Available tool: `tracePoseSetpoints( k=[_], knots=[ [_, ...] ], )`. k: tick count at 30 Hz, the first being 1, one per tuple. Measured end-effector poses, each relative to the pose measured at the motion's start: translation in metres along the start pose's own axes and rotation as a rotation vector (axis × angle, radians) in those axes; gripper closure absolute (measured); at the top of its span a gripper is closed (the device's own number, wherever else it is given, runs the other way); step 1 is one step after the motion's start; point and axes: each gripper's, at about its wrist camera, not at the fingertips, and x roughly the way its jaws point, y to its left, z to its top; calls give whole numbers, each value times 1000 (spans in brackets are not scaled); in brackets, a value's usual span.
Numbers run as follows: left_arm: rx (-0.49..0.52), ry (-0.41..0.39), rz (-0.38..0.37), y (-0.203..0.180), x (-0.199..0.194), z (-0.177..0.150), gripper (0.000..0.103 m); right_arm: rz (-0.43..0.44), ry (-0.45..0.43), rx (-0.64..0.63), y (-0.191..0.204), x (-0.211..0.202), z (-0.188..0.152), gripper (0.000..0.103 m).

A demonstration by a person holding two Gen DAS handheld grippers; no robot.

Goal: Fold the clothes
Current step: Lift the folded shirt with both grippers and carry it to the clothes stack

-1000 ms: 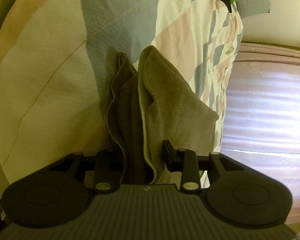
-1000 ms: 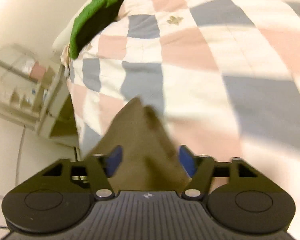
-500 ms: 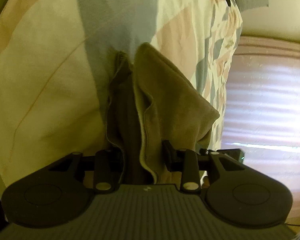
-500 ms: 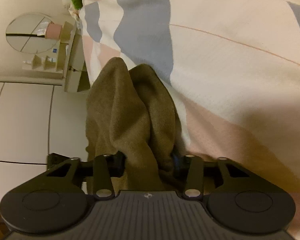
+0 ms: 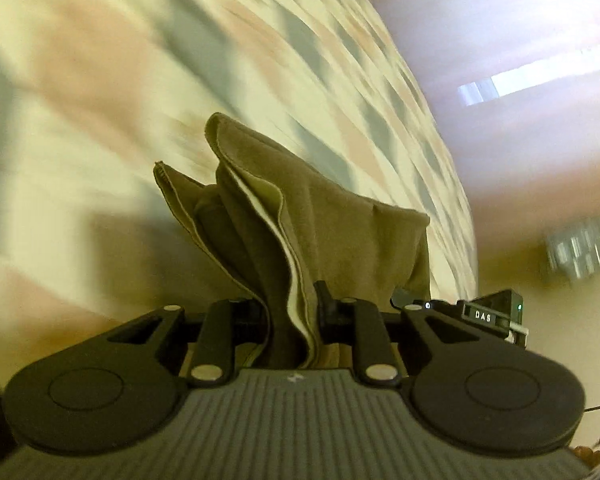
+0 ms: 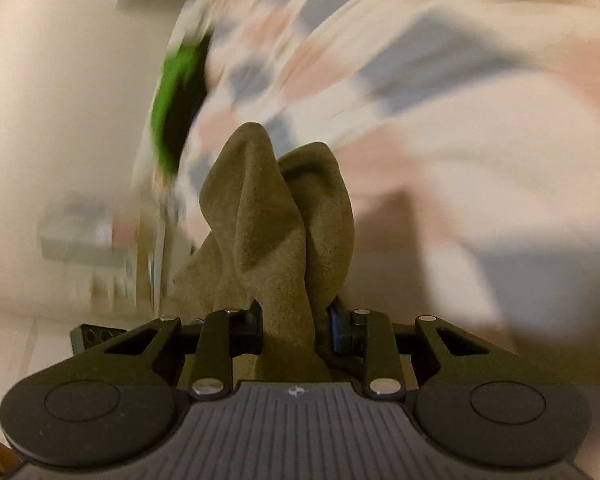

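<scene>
Left wrist view: 2 tongs hold a bunched olive garment over the bed, fold unfinished.

Both views are smeared, so the quilt [image 5: 100, 80] on the bed is only a blur of pale, pink and grey squares. The garment [image 5: 324, 216] hangs gathered in loose layers, with a pale inner edge showing, and is not laid flat anywhere; judging from that, folding is at an early or middle stage and the laying down, smoothing and final folds are left. The left tongs [image 5: 292, 312] are narrowed onto several layers of it, pads pressed against the cloth. The right tongs [image 6: 296, 320] are likewise closed narrow on another bunch of the garment [image 6: 272, 224]. A green item [image 6: 172, 92] lies far up the bed, well apart.
</scene>
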Motion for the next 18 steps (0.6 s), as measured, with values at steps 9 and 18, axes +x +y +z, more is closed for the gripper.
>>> tracePoseSetpoints(
  k=[9, 18],
  knots=[
    [387, 470, -310, -224, 177, -101, 86, -185, -498, 338, -59, -313, -194, 75],
    [414, 637, -438, -387, 316, -329, 86, -325, -640, 432, -159, -563, -311, 75]
  ],
)
